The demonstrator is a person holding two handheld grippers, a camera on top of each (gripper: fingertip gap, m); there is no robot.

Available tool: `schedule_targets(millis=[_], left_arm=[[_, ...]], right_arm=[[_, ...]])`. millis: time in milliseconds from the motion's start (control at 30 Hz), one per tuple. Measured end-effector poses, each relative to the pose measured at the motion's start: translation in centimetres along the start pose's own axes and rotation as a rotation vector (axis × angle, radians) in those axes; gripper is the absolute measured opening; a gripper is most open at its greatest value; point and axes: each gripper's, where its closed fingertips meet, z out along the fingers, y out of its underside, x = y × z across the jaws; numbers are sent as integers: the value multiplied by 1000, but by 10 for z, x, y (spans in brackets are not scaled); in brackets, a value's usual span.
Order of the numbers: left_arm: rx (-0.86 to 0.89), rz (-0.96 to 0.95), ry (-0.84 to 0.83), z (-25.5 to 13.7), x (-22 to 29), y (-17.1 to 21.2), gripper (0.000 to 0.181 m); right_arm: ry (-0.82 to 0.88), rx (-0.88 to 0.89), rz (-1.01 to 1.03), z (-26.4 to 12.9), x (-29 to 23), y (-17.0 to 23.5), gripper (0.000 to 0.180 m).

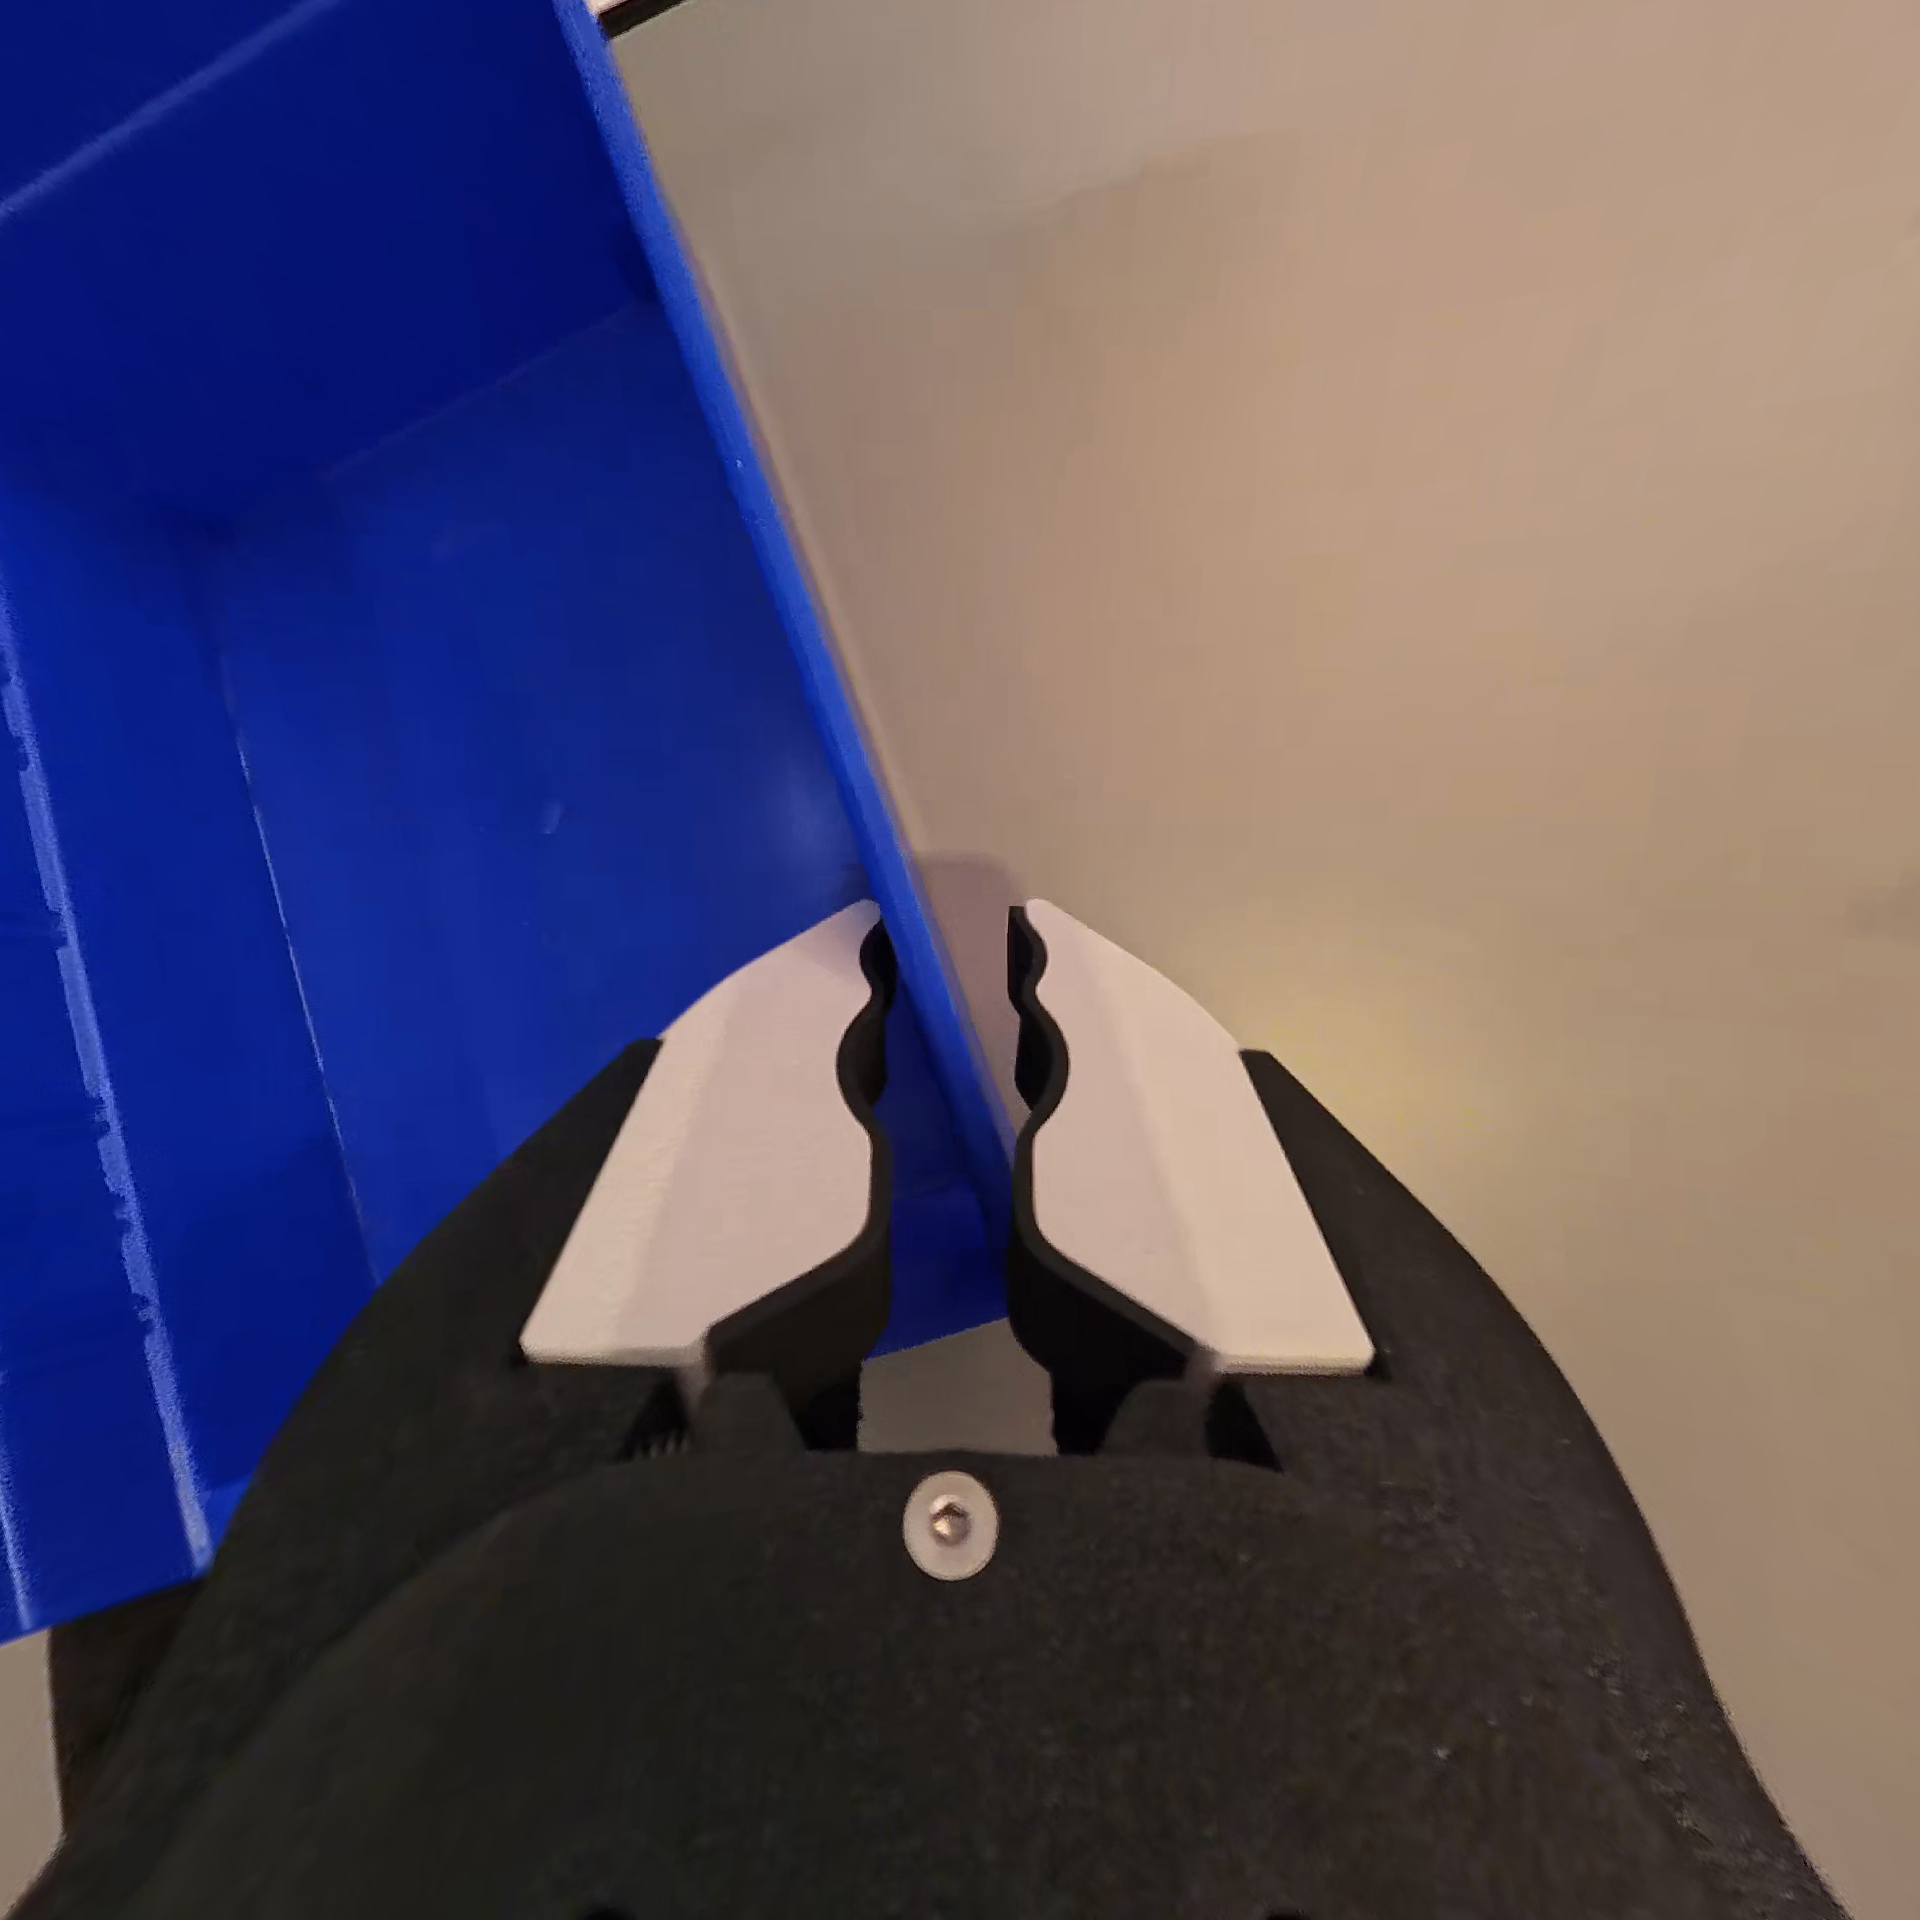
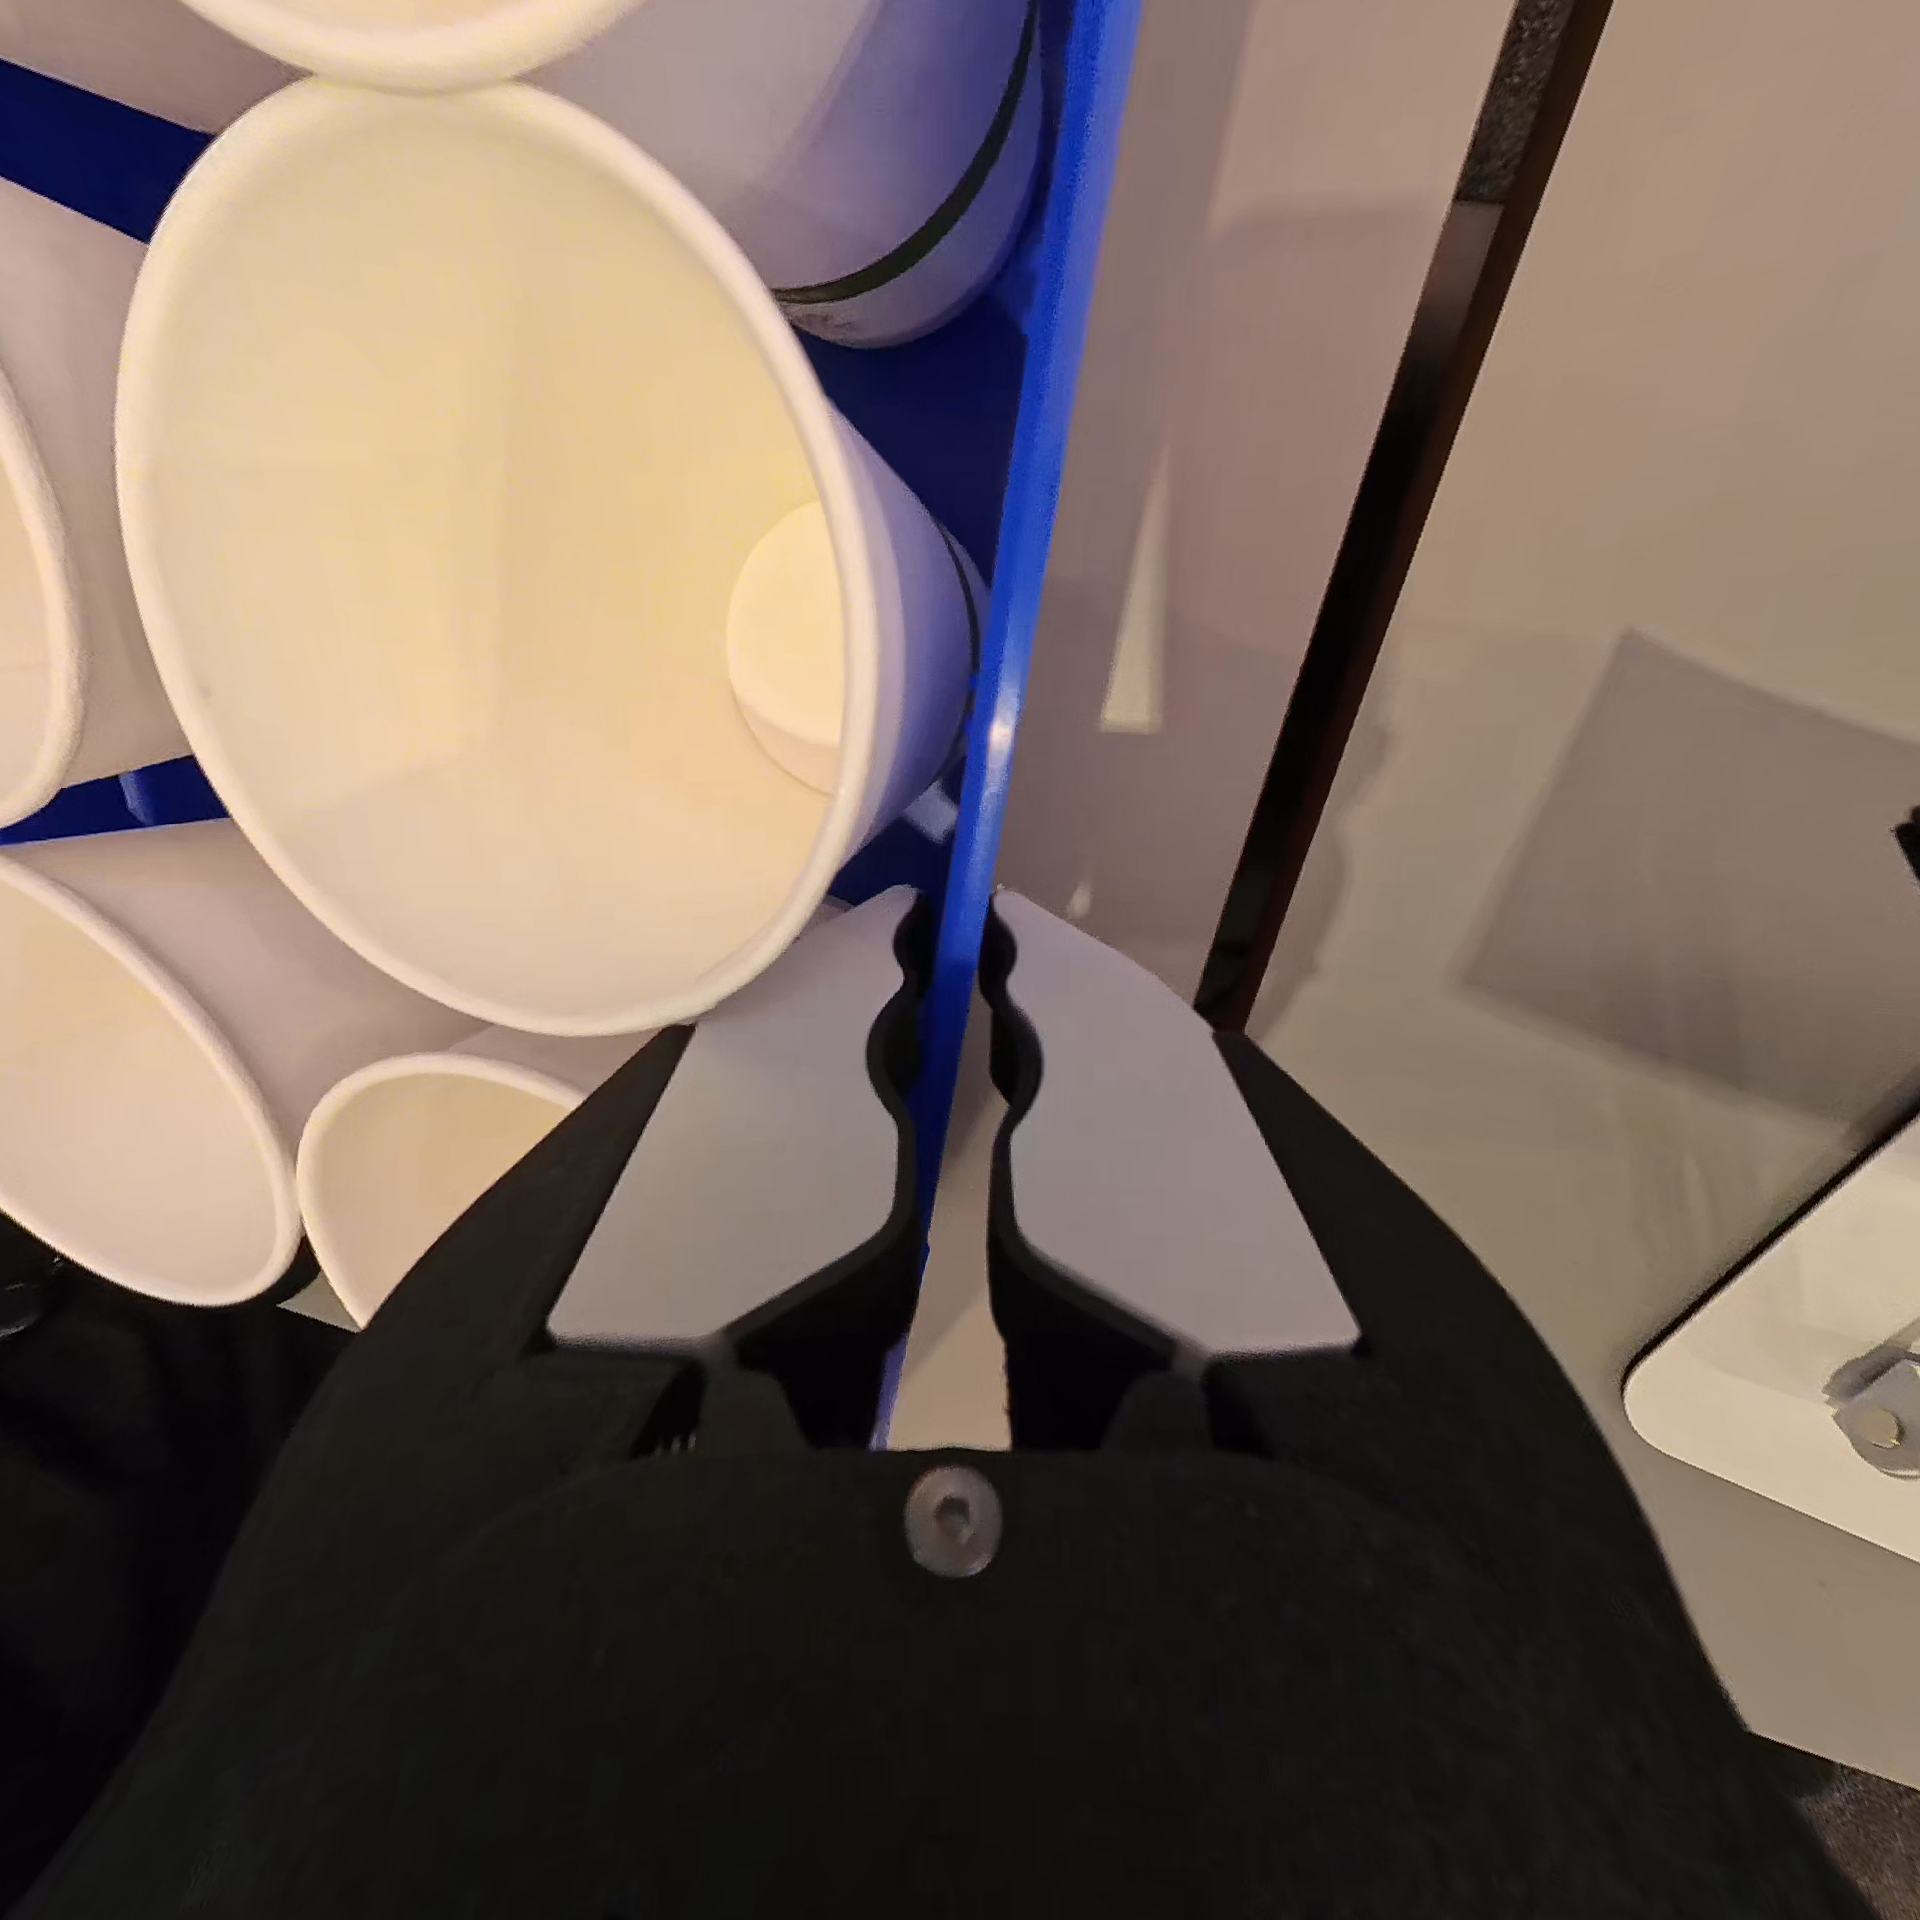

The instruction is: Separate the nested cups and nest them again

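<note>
Several white paper cups lie on their sides inside a blue bin (image 2: 1049, 416) in the right wrist view. The largest cup (image 2: 468, 540) faces me with its mouth open, another cup (image 2: 125, 1070) lies below it, and a banded cup (image 2: 883, 156) lies above. My right gripper (image 2: 956, 902) is shut on the bin's thin right wall. In the left wrist view a blue bin (image 1: 468, 727) shows an empty inside. My left gripper (image 1: 948, 914) straddles its right wall, which runs slantwise between the fingers and touches both. I cannot tell whether both views show the same bin.
A pale tabletop (image 1: 1351, 623) lies right of the bin. In the right wrist view a dark strip (image 2: 1403, 520) runs up the middle, a grey square (image 2: 1662, 831) lies beyond it, and a white block with a metal bolt (image 2: 1766, 1382) sits at the right edge.
</note>
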Motion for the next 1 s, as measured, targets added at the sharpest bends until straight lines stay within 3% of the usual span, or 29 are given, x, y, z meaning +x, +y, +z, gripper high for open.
schedule_targets(millis=[367, 567, 733, 1000], left_arm=[[20, 70, 85, -1, 61, -17, 34], [77, 56, 215, -12, 83, -18, 43], [214, -33, 375, -46, 86, -28, 56], [315, -17, 378, -91, 50, -19, 55]], right_arm=[[56, -50, 26, 8, 3, 1, 4], [53, -34, 73, 8, 3, 1, 4], [46, -16, 108, 7, 4, 1, 5], [16, 14, 163, 6, 3, 3, 5]])
